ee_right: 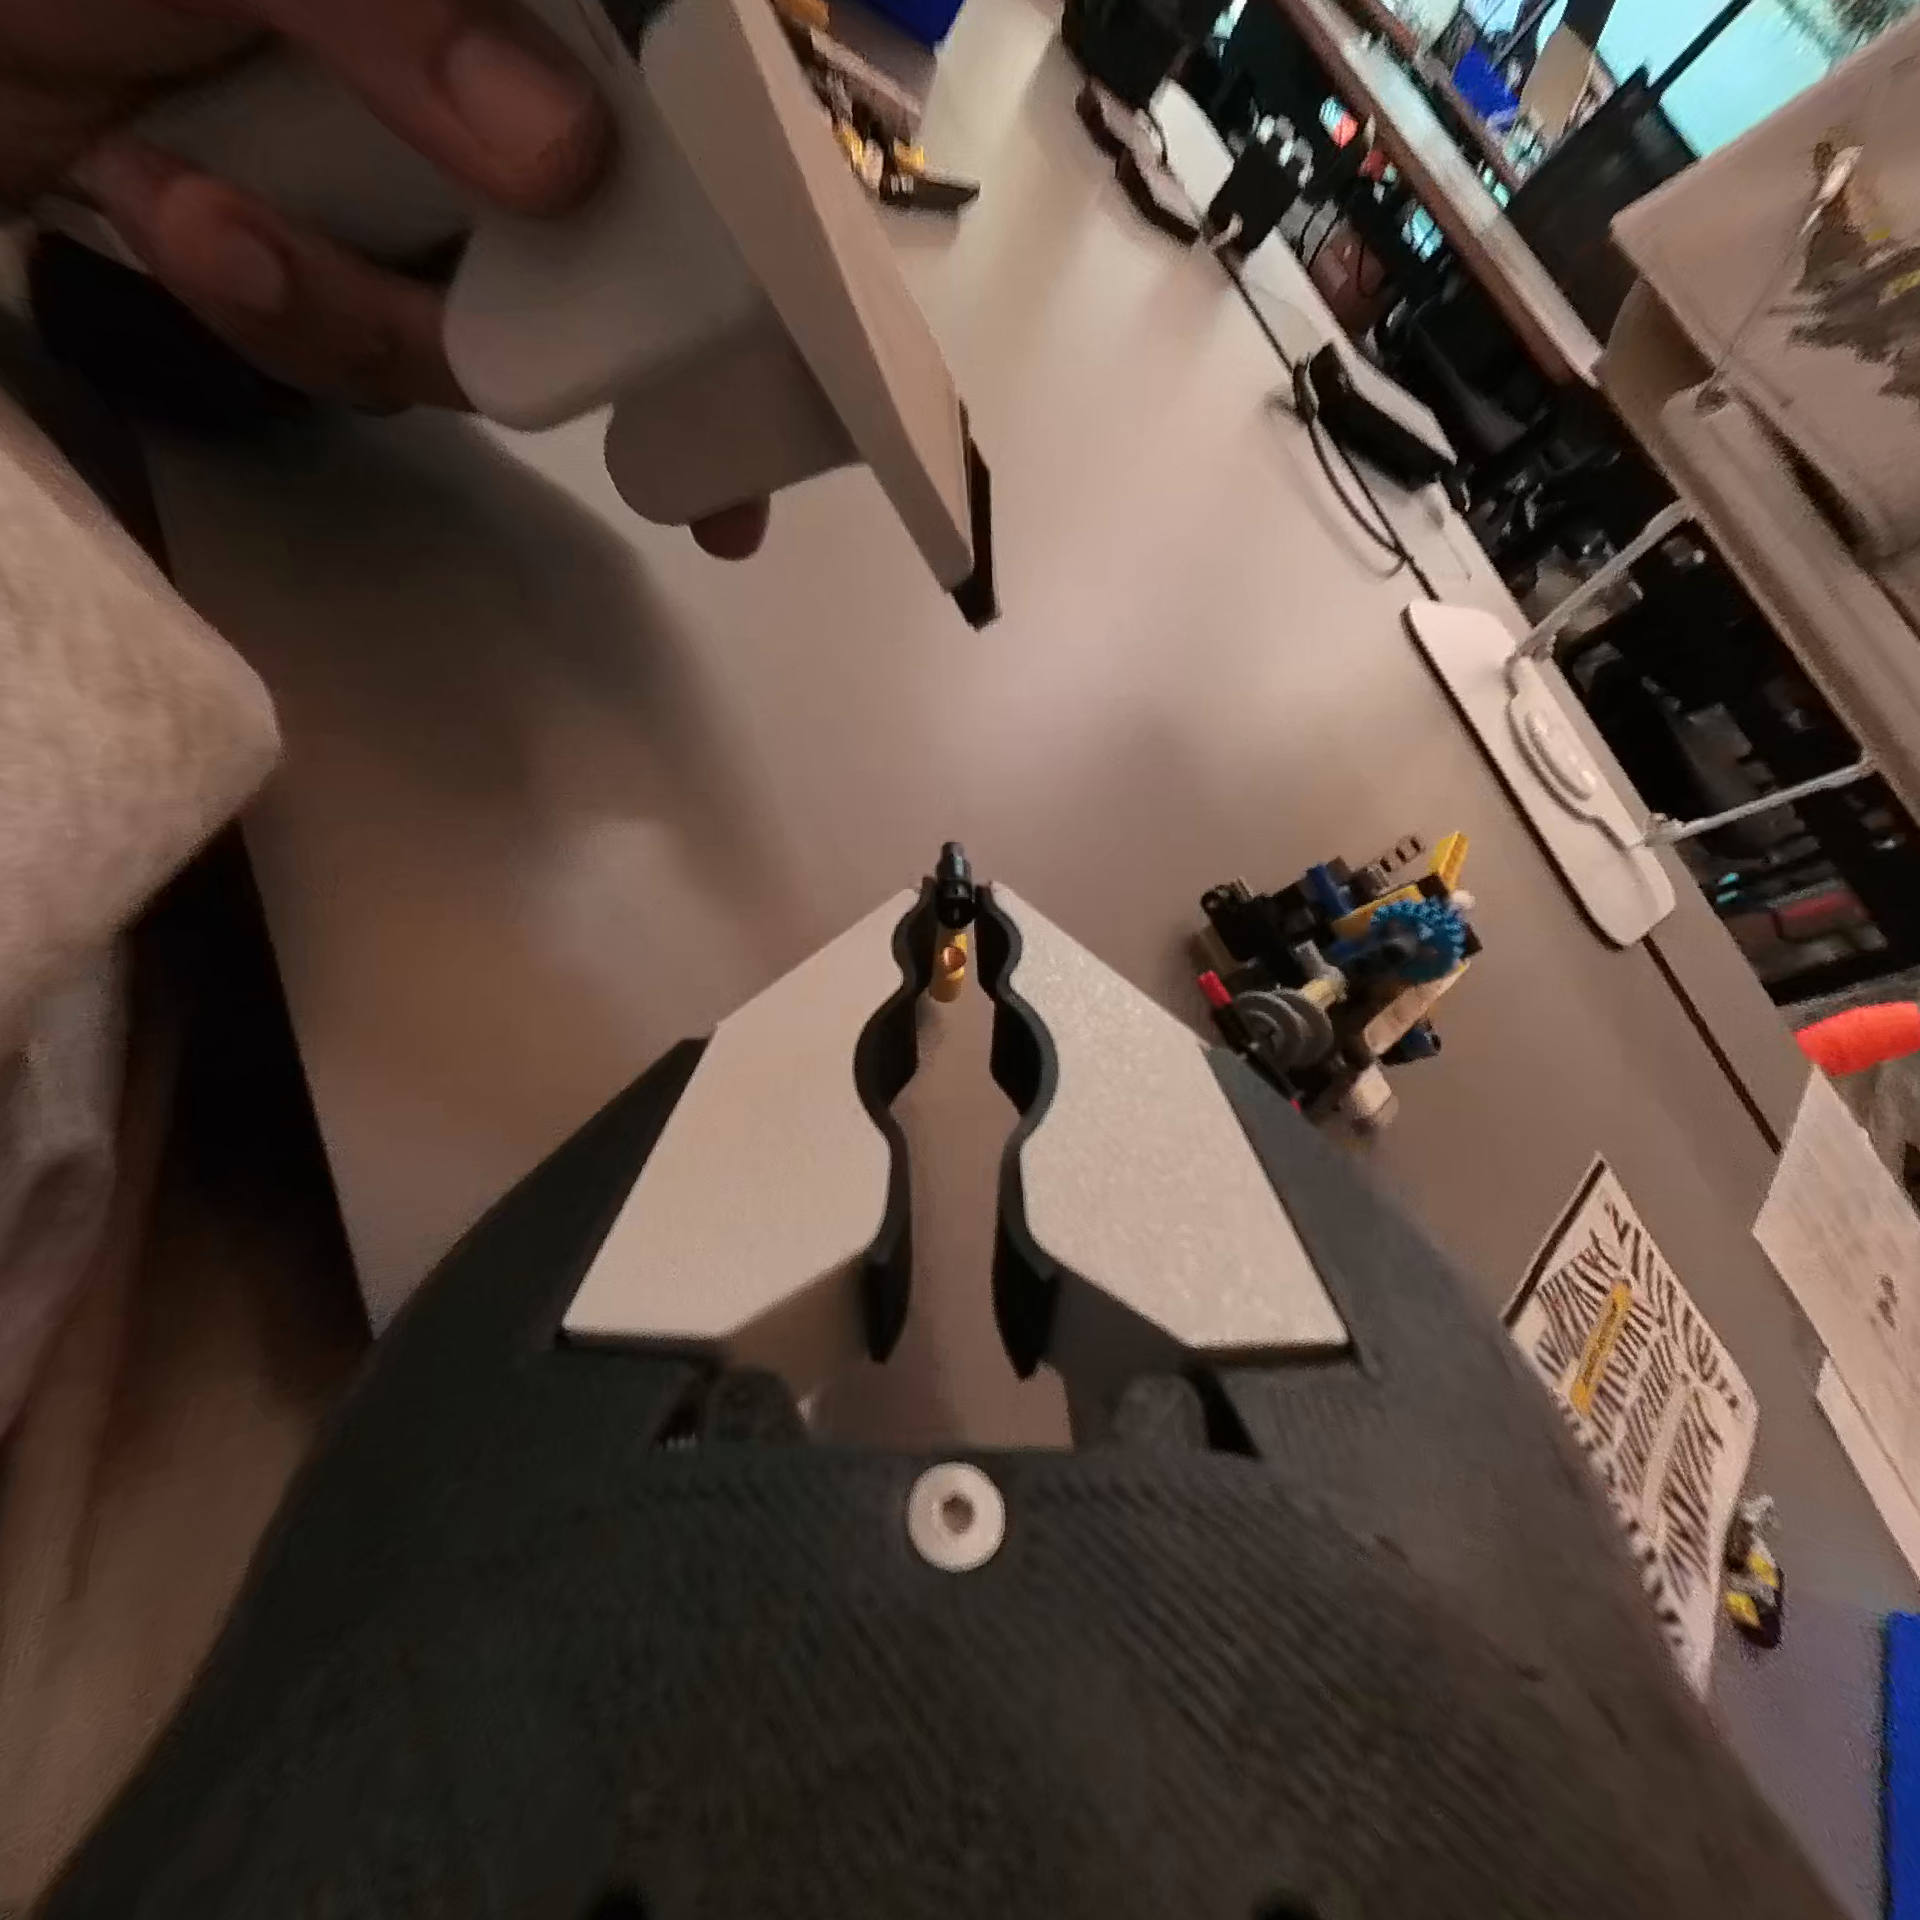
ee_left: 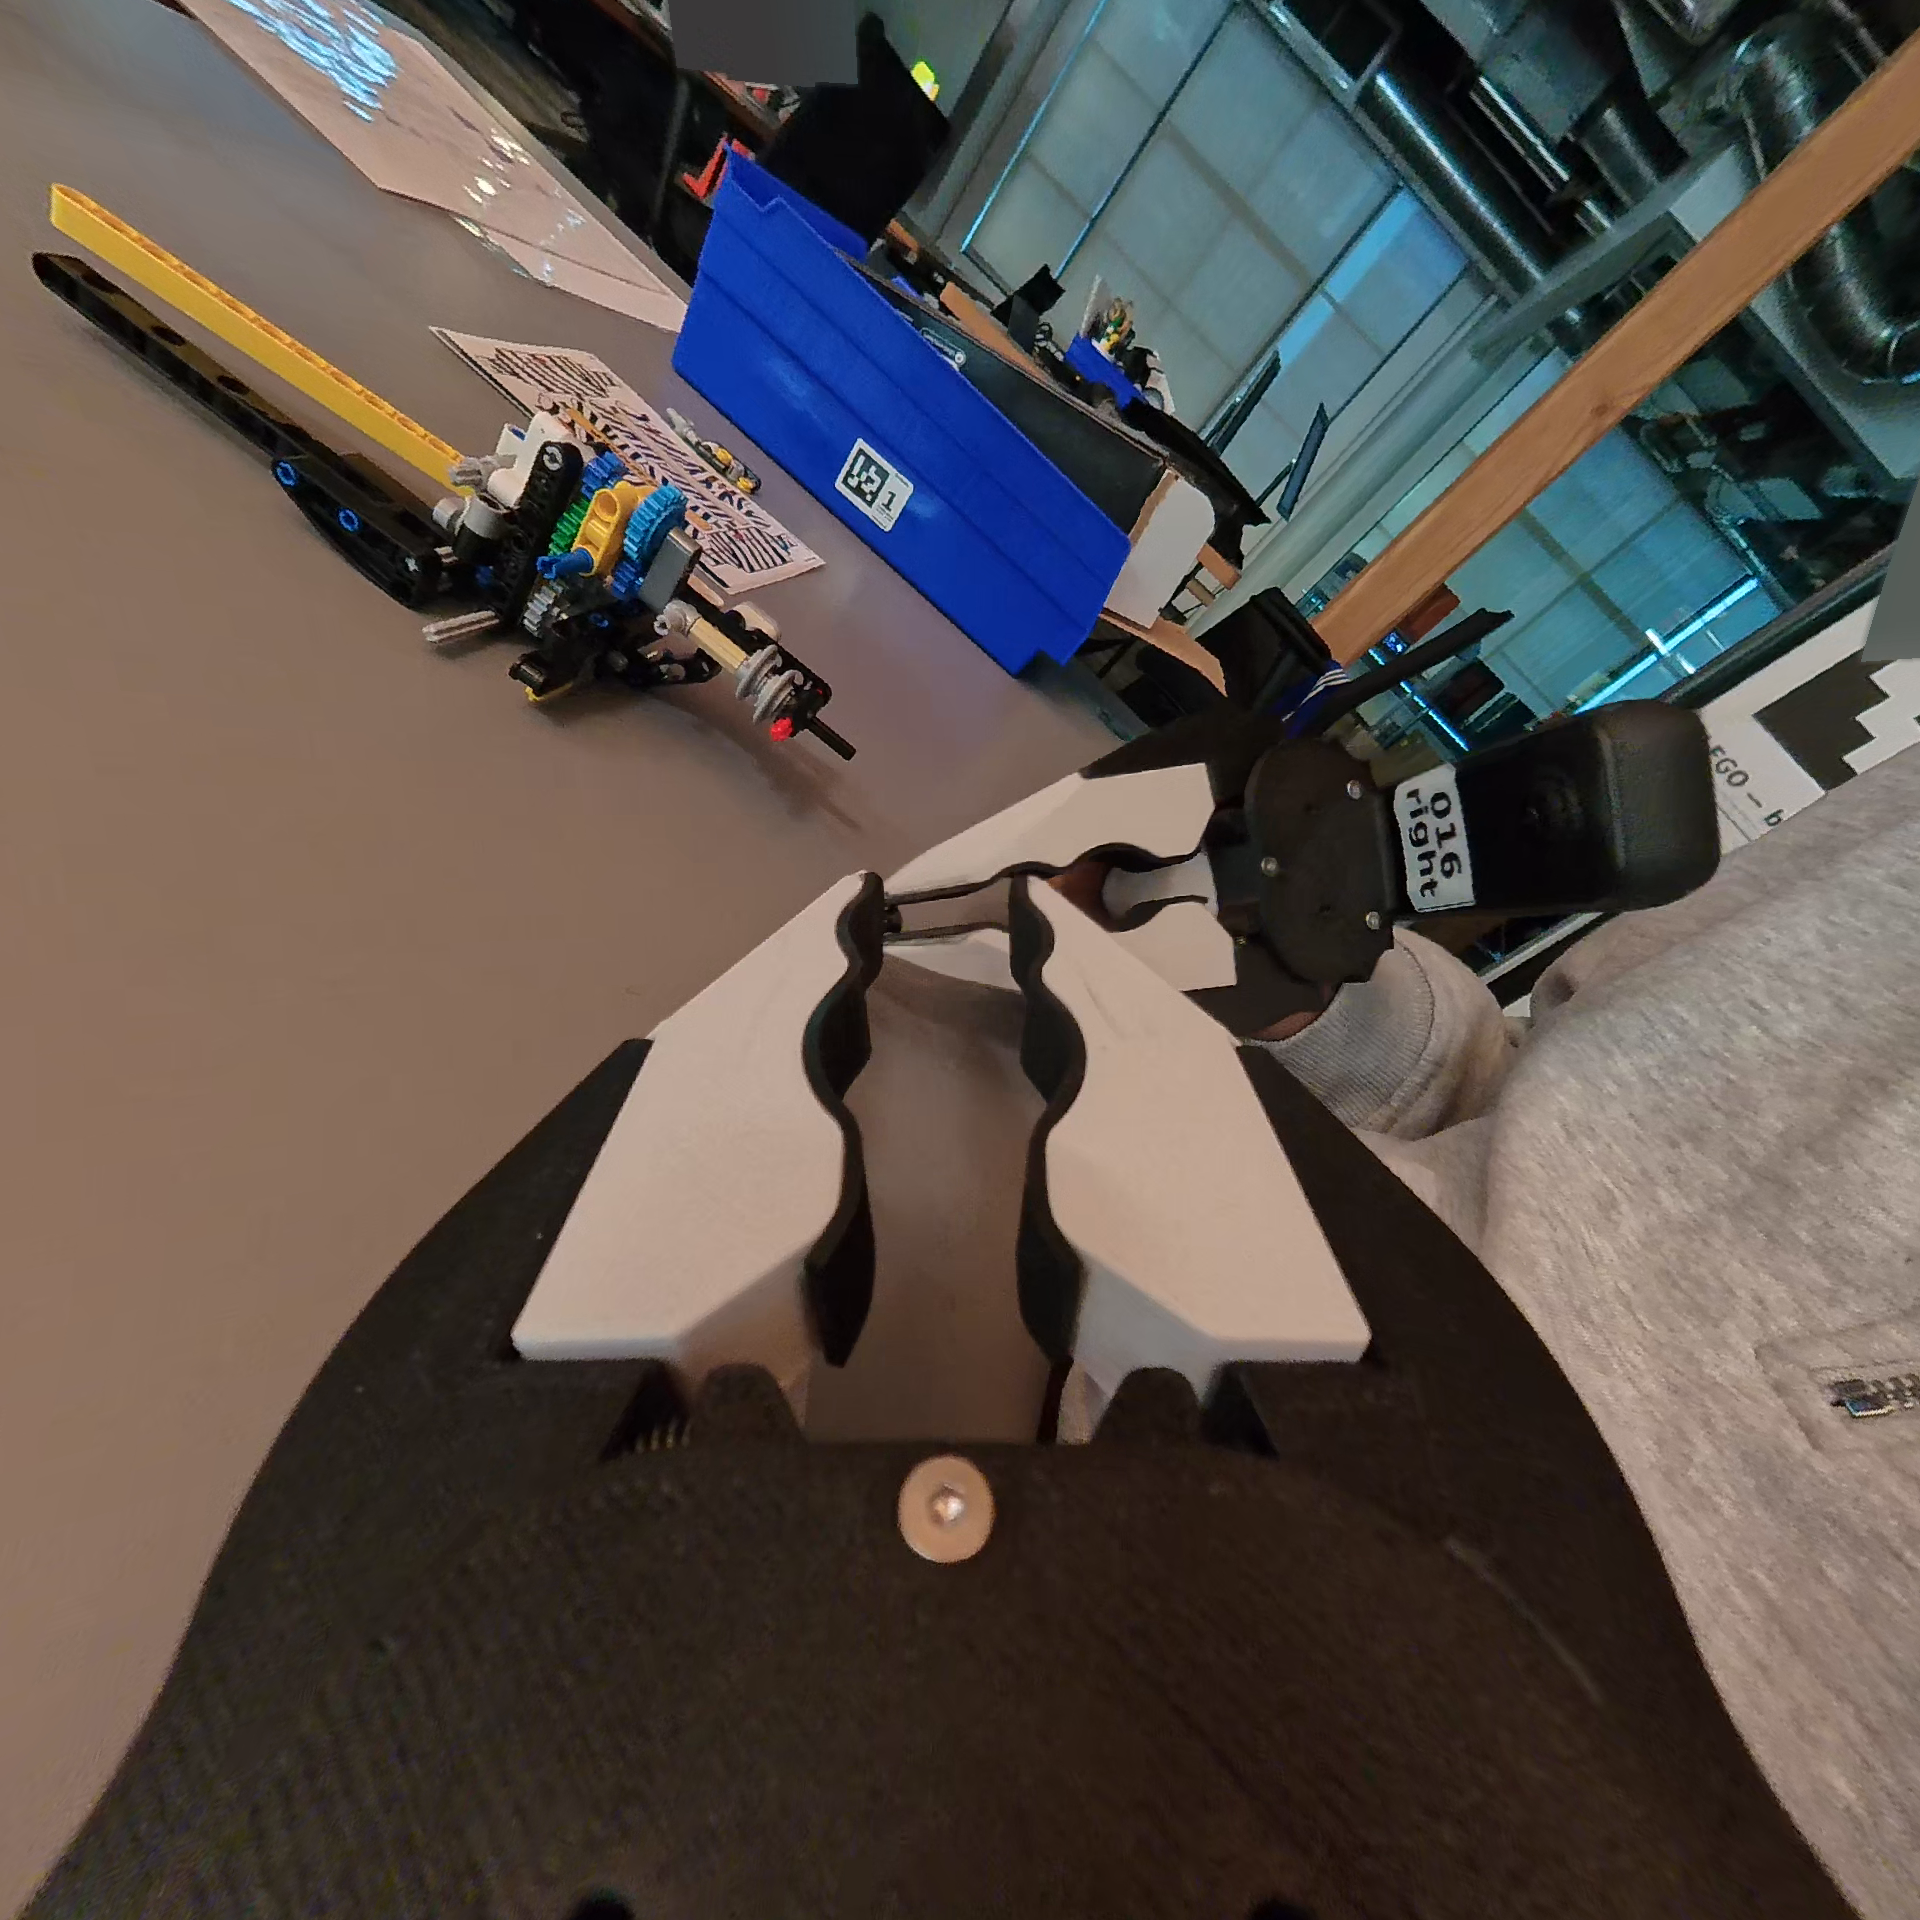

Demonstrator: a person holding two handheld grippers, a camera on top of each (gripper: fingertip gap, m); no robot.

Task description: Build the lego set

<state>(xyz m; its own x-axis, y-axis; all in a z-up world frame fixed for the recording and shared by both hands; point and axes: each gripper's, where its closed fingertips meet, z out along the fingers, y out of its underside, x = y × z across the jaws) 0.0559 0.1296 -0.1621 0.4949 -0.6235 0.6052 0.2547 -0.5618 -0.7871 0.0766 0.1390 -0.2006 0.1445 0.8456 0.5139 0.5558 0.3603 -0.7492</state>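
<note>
The partly built lego model (ee_left: 613,561) lies on the grey table (ee_left: 312,935), with a long yellow beam (ee_left: 249,322) and a black beam (ee_left: 208,395) joined to it. It also shows in the right wrist view (ee_right: 1340,977). My right gripper (ee_right: 954,894) is shut on a small black pin (ee_right: 954,878) joined to a yellow piece (ee_right: 949,971), held above the table. My left gripper (ee_left: 943,904) is open and empty. The right gripper's tip (ee_left: 904,914) sits between the left fingertips. A hand holds the left gripper's body (ee_right: 644,343) in the right wrist view.
A blue bin (ee_left: 883,436) stands behind the model. A striped sticker sheet (ee_left: 665,488) lies beside it, and shows in the right wrist view (ee_right: 1631,1392). An instruction booklet (ee_left: 416,104) lies at the far left. A white lamp base (ee_right: 1538,769) is at the table's edge. A grey sleeve (ee_left: 1662,1351) fills the right. Across from one pair of fingers to the other is roughly 5 cm. My right gripper's tips are some 20 cm from the long yellow beam (ee_left: 249,322).
</note>
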